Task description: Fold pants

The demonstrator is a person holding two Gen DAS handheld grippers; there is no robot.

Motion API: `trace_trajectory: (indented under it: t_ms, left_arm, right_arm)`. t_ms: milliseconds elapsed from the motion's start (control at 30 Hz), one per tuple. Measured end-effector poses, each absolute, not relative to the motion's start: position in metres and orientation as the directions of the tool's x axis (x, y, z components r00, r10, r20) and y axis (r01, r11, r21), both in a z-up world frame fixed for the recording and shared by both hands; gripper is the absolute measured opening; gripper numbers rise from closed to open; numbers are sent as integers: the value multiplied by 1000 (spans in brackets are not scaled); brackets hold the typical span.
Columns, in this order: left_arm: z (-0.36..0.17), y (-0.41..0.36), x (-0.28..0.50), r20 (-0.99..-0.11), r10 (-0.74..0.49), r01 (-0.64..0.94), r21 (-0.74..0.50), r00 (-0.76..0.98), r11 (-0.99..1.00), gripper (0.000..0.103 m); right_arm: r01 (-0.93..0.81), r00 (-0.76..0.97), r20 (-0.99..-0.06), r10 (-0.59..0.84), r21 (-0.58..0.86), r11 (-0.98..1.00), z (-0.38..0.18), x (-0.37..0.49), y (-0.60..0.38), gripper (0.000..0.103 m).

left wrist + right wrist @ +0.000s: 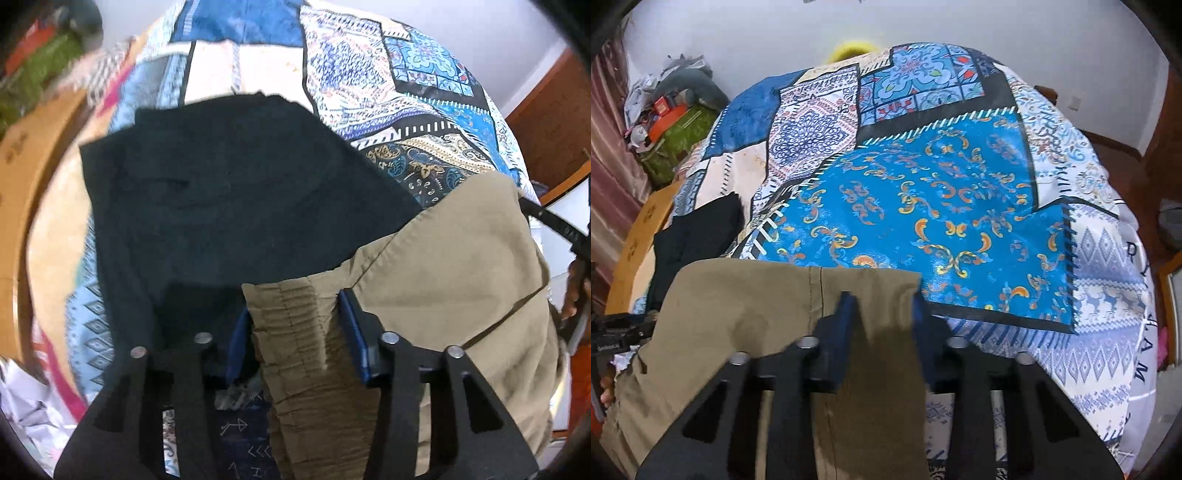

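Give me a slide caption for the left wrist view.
Left gripper pinching the khaki pants at the waistband, beside a dark garment on a patterned bedspread.

We see the khaki pants (443,266) as thin matt woven cloth, w/ gathered, puckered elastic waistband. The dark garment (229,192) beside them is also matt cloth, smooth. The bedsheet (953,206) is printed cloth w/ slight sheen. The left gripper (295,332) and right gripper (882,317) are matt black plastic, w/ small shiny metal pins and blue pads. The cardboard box (14,177) looks plain, rough brown.
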State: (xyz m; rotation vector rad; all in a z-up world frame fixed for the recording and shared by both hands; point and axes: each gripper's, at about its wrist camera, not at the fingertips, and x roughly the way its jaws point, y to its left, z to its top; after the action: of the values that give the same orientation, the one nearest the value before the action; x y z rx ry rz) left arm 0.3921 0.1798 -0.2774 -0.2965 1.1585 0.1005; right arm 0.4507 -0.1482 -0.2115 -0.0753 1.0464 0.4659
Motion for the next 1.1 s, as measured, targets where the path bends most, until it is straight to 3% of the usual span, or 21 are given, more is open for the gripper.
trace_trajectory:
  t_ms: [167,400,467,600,733,1100]
  left_arm:
    - [-238,172,381,-869,49,-218,-69,493,973,41]
    - [-149,169,357,-752,90,-193,-50,653,980,40]
    - [-124,166,347,-719,116,-195,-29,685,980,9]
    - [-110,167,334,-722,35,-138,-83,691,987,9]
    - [-123,162,322,-747,18,-130,-92,665,987,2]
    - [-126,148,266,-756,0,-89,-77,655,993,2]
  right_arm:
    - [-381,517,-782,349,155,912,-177,440,-158,11]
    - [-385,673,-649,354,102,917,-85,417,-160,11]
    - [-377,715,-595,368,115,919,-52,409,-166,11]
    - [-382,751,-529,395,140,913,-13,381,-177,11]
    - [-398,749,-530,397,120,910,-11,353,-182,11]
    - [-426,703,-585,405,109,898,-45,272,-197,10]
